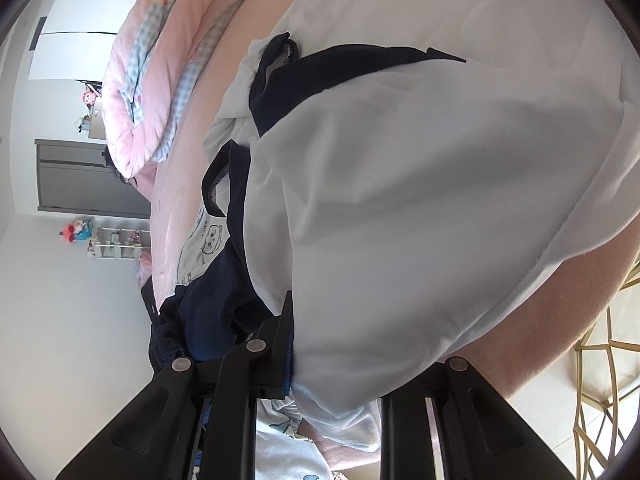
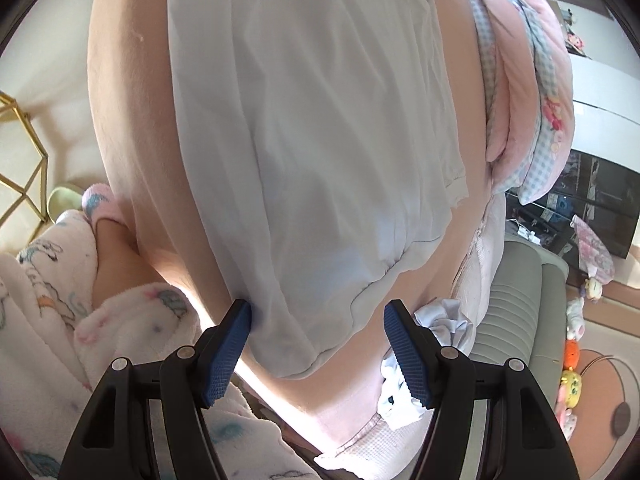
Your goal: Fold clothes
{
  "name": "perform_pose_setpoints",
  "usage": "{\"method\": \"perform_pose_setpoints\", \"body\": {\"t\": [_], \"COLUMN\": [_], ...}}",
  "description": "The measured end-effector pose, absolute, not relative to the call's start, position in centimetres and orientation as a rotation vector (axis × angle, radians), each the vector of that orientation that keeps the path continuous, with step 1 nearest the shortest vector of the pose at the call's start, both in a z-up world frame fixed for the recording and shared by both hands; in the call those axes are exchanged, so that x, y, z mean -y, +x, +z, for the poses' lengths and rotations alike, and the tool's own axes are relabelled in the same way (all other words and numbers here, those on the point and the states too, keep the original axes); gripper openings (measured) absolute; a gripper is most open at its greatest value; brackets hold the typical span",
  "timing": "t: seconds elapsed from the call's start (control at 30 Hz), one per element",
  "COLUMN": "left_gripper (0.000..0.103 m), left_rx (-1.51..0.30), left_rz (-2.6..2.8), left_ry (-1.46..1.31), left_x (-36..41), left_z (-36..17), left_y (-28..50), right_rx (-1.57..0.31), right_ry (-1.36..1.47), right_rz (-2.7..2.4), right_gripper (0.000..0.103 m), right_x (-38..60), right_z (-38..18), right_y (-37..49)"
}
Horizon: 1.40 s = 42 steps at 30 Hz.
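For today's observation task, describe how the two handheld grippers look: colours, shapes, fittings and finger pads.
Both grippers have angular black plastic frames with recessed slots and round silver rivets at the linkage joints. The right gripper carries blue ribbed pads on the inner faces of its two fingers. On the left gripper only black finger parts show clearly; white cloth covers most of it. No cables or markings are visible.

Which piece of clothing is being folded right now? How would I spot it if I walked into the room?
Find the pink bed, with a rolled pink and blue-checked quilt along one side. Spread flat across the bed's middle lies the white shirt, its hem between the right gripper's open blue fingers. Unlike the crumpled dark navy garment beside it, it is pale with a navy collar.
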<state>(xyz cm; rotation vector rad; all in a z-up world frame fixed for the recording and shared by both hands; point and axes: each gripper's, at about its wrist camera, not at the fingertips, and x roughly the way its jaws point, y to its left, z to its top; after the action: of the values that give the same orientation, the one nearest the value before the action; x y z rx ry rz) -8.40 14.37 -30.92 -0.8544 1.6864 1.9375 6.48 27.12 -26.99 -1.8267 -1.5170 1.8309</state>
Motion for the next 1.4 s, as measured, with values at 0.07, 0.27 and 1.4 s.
{"method": "perform_pose_setpoints", "body": {"t": [0.07,0.27,1.4], "left_gripper": [0.018,0.018,0.016], "left_rx": [-1.695,-1.701,-1.942], "left_rz": [1.937,1.936,1.900], "left_ry": [-0.851,-0.855,-0.636], "left_x": [-14.4,-14.5,-14.2], "left_z": [-31.1,-31.2,-33.9], "left_y": [-8.4,-8.9,-6.1], "right_rx": [1.519,1.442,1.679], "right_ry": [-1.812,-1.729,-1.598], "right_rz": [1.837,1.870,1.724], "right_gripper": [0.069,0.073,0.062], "right_x": [-27.1,-27.9,-27.3], "right_z": [-27.0,-26.2,-28.9], "right_y": [6.7,6.4,6.9]}}
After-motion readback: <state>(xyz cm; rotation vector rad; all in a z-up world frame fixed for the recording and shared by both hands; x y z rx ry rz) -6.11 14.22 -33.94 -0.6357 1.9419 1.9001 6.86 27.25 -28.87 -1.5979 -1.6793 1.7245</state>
